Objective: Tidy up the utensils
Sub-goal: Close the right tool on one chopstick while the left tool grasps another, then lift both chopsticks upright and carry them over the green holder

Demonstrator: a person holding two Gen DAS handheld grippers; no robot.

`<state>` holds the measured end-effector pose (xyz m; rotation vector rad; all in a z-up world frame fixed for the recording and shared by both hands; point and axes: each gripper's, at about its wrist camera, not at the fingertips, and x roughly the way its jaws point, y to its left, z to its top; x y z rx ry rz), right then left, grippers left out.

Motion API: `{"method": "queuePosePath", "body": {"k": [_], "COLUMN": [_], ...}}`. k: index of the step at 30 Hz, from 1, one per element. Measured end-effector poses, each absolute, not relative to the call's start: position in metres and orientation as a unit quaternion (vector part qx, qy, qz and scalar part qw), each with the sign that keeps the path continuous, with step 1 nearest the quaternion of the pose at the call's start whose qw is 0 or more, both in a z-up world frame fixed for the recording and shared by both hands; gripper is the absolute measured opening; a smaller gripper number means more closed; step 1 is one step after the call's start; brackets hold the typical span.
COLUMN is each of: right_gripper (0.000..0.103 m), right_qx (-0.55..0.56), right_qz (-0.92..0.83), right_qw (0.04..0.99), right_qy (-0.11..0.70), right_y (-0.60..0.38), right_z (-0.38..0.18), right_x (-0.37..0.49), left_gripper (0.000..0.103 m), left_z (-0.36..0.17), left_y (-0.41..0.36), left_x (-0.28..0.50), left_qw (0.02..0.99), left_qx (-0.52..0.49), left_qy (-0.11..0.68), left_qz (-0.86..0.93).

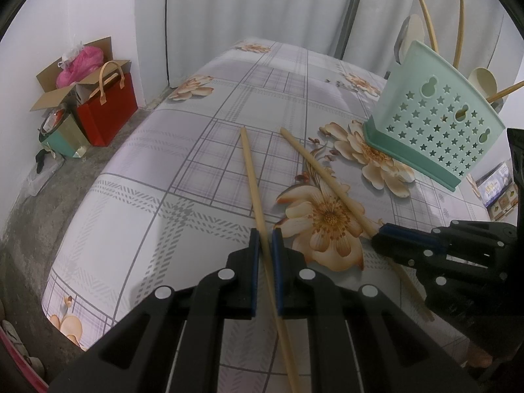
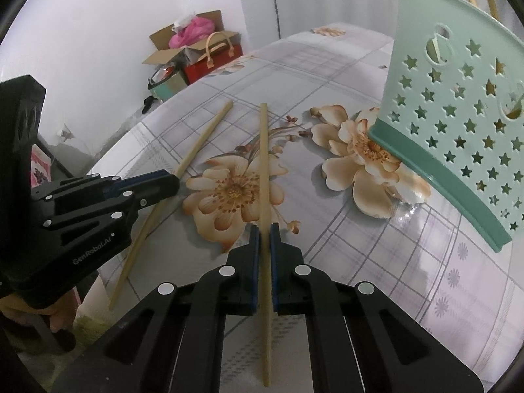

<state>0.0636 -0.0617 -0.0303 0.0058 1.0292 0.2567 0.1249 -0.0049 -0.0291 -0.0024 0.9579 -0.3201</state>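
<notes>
Left gripper [image 1: 265, 234]: clamped on 1 chopstick [image 1: 252, 177]. Right gripper [image 2: 264, 229]: clamped on second chopstick [image 2: 264, 150]. Both sticks low over bench [image 1: 147, 196]. Holder [image 1: 435, 121]: already stocked with spoons, 2 chopsticks pending.

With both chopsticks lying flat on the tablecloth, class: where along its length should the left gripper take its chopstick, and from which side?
Take the left chopstick around its middle to thicker half, from above, with one of the fingers on each side across its width. It lies flat and thin on the tablecloth, so only its two long sides are reachable. The left gripper already straddles it that way.
</notes>
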Motion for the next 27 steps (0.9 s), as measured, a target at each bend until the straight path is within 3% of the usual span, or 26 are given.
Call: {"method": "queuePosePath", "body": {"k": [21,27], "right_gripper": [0.006,0.027], "right_qx": [0.011,-0.007], "right_qz": [0.098,0.099], "right_qw": [0.846,0.851], "right_qy": [0.524,0.516], "right_y": [-0.115,-0.112], "right_z": [-0.017,-0.018], "right_x": [0.020,0.031], "left_gripper": [0.009,0.016], "left_z": [-0.028,-0.028], "left_y": [-0.009,-0.027], "left_x": [0.106,0.121], "left_qw": [0.834,0.837], "left_qx": [-0.024,0.004], "left_qy": [0.504,0.498], "left_qz": [-0.222,-0.226]}}
